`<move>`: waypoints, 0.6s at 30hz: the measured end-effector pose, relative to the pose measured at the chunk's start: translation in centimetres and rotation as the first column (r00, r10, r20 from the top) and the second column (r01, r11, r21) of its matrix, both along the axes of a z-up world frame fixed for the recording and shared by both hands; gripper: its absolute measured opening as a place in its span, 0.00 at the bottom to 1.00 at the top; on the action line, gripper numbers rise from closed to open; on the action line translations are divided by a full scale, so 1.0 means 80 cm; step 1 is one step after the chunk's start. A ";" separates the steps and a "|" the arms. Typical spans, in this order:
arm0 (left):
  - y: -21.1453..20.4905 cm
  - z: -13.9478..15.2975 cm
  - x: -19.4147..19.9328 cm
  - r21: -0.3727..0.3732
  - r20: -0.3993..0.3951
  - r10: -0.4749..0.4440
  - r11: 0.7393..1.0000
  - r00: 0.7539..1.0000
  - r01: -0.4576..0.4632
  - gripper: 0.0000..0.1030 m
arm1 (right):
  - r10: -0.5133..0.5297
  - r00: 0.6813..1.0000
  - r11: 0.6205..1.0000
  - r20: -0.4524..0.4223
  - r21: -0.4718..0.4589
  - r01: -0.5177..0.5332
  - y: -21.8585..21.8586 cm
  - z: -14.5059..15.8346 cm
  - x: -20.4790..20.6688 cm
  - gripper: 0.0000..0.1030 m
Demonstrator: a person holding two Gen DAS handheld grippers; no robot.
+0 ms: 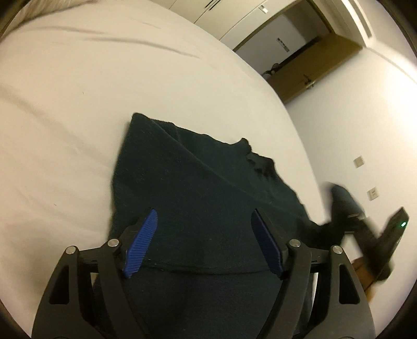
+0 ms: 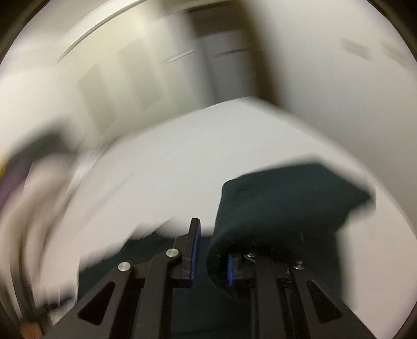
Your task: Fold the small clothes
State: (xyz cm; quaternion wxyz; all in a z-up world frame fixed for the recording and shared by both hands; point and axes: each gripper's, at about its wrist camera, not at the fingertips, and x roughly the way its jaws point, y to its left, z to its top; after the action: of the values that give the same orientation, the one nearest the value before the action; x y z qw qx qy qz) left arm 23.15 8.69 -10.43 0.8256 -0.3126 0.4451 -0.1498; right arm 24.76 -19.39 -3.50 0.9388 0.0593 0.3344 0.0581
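Over the bed, my left tongs [image 1: 204, 242] hang spread wide with nothing between the blue pads [image 1: 142, 243], poised just above the dark green garment [image 1: 198, 187]. The garment lies on the white bed sheet [image 1: 78, 104], partly folded: a doubled edge runs straight across just beyond the pads, and another layer of the same cloth shows underneath, closer to my camera. Its far edge is uneven, with one corner pointing up the bed and a ragged notch on the right side.

In the right wrist view, my right tongs [image 2: 212, 254] are parted a little, with a gap between the pads. A flap of the dark green garment [image 2: 286, 206] is draped over the right finger and covers most of its pad, bunched up and lifted off the sheet. Nothing is pinched between the two pads, as far as I can make out. That view is heavily smeared, so details beyond the cloth are hard to read.

From the left camera, the right tongs [image 1: 370, 229] appear blurred at the garment's right edge, with a small green light [image 1: 403, 224] showing. Beyond the bed stand pale wardrobe doors [image 1: 234, 18], a brown door [image 1: 312, 67] and a white wall [image 1: 365, 130] with two switch plates [image 1: 359, 162].
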 end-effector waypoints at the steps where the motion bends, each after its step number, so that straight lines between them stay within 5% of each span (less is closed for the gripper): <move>1: -0.001 -0.003 0.004 -0.012 -0.008 -0.001 1.000 1.000 0.001 0.72 | 0.059 0.998 0.996 -0.035 -0.062 -0.061 0.040 -0.021 0.007 0.20; 4: 0.003 -0.011 0.004 -0.057 -0.032 -0.007 0.998 0.999 0.005 0.72 | 0.204 0.954 0.971 -0.218 -0.082 -0.226 0.123 -0.091 0.010 0.40; 6: 0.003 -0.015 0.005 -0.073 -0.038 -0.016 0.997 0.999 0.013 0.72 | 0.238 0.955 0.966 -0.178 -0.063 -0.252 0.123 -0.090 -0.003 0.53; 8: 0.001 -0.020 0.009 -0.058 -0.050 -0.022 0.998 0.999 0.020 0.72 | 0.190 0.973 0.978 -0.130 -0.067 -0.199 0.107 -0.087 -0.019 0.79; 13: -0.011 -0.023 0.022 -0.025 -0.081 -0.013 1.000 0.997 0.011 0.72 | 0.062 0.992 0.984 -0.110 0.171 -0.043 0.016 -0.065 -0.039 0.82; 16: -0.025 -0.013 0.049 0.062 -0.080 0.016 0.998 0.997 -0.011 0.74 | 0.013 0.988 0.929 -0.152 0.366 0.044 -0.037 -0.077 -0.068 0.82; 18: -0.027 -0.014 0.069 0.116 -0.112 0.023 0.993 0.993 -0.010 0.74 | -0.037 0.982 0.851 -0.187 0.510 0.129 -0.077 -0.093 -0.092 0.82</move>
State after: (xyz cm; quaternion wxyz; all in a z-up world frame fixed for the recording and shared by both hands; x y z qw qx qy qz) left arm 28.65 6.56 -11.57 0.8169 -0.2762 0.4966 -0.0992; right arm 17.44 -25.51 -10.93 0.8573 0.3297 0.3825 0.1001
